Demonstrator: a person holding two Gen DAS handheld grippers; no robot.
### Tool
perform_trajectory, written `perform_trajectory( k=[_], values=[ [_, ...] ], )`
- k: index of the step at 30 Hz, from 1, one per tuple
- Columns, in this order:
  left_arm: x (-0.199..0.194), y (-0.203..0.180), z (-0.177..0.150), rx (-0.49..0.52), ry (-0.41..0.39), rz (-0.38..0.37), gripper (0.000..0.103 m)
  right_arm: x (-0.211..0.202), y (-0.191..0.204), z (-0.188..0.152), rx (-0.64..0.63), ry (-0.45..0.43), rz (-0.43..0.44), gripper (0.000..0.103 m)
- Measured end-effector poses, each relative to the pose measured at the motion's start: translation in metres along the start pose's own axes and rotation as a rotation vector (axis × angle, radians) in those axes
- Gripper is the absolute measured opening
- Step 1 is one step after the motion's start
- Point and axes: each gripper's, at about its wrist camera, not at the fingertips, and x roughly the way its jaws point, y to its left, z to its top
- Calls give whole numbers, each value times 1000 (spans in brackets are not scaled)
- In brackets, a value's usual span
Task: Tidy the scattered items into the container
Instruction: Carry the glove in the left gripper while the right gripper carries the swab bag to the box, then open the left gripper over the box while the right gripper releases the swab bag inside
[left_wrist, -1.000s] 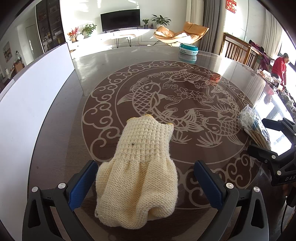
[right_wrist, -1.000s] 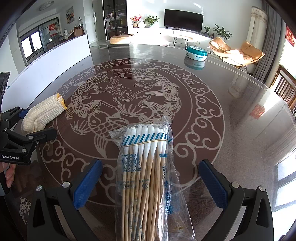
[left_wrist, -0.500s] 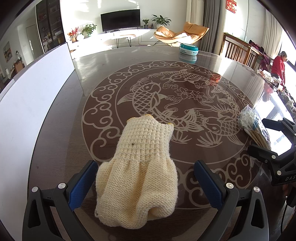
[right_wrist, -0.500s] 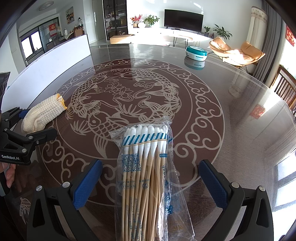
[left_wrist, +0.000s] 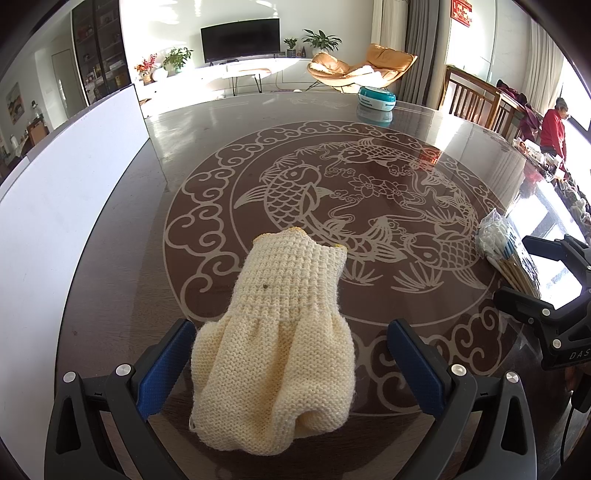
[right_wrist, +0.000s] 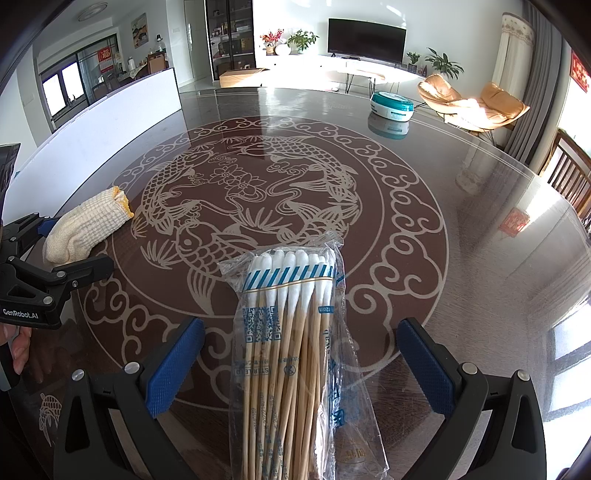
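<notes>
Left gripper (left_wrist: 291, 363) gapes around the glove (left_wrist: 275, 343), low centre. Right gripper (right_wrist: 301, 365) gapes around the swab pack (right_wrist: 291, 350). Only the left view shows a person in red (left_wrist: 553, 127), far right; container (right_wrist: 392, 106) upper right.

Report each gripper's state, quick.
Left gripper: open, straddling the knitted glove, not clamped.
Right gripper: open, straddling the cotton swab packet, not clamped.

A home's living and dining room: beyond the round dark glass-topped table with koi carvings (right_wrist: 461, 229) stand a black flat television (right_wrist: 366, 41), tan lounge chair (right_wrist: 472, 105) and potted green plants (right_wrist: 302, 40).
</notes>
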Motion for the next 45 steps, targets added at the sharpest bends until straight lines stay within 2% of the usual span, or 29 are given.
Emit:
perform_trajectory(
  k=[2, 6, 8, 12, 13, 14, 15, 16, 19, 22, 26, 30, 33, 37, 40, 42, 45],
  values=[
    [-1, 2, 2, 31, 22, -20, 103, 2, 0, 4, -37, 47, 23, 103],
    [0, 6, 12, 141, 149, -97, 103, 5, -7, 19, -75, 210, 102, 103],
    [1, 10, 18, 134, 158, -115, 103, 7, -8, 24, -84, 263, 132, 103],
    [7, 16, 34, 104, 163, -157, 100, 12, -5, 28, -137, 317, 110, 102],
    [5, 16, 36, 100, 145, -160, 72, 12, -6, 28, -145, 316, 89, 91],
    [3, 16, 36, 104, 129, -142, 58, 7, -6, 29, -143, 304, 83, 66],
    [2, 15, 37, 112, 123, -132, 42, 2, -7, 30, -128, 296, 99, 49],
    [2, 15, 37, 111, 124, -151, 39, -3, -10, 30, -108, 298, 114, 33],
    [-11, 13, 34, 94, 108, -192, 37, -17, -10, 29, -105, 260, 97, 33],
    [-37, 18, 29, 46, 52, -230, 37, -37, -14, 30, -45, 179, 122, 33],
    [-63, 30, 26, -11, -1, -242, 37, -39, -7, 33, -39, 183, 114, 33],
    [-102, 53, 31, -70, -75, -261, 37, -52, 9, 68, -69, 160, 133, 33],
    [-136, 84, 42, -89, -126, -248, 37, -71, 40, 112, -119, 123, 175, 33],
    [-176, 151, 48, -126, -172, -131, 37, -92, 111, 179, -203, 90, 298, 33],
    [-186, 211, 46, -198, -162, -10, 37, -96, 175, 224, -231, 84, 427, 33],
    [-188, 249, 34, -267, -144, 32, 37, -92, 220, 247, -229, 89, 513, 33],
    [-182, 280, 18, -323, -107, 80, 37, -73, 284, 266, -228, 120, 613, 33]
  ],
)
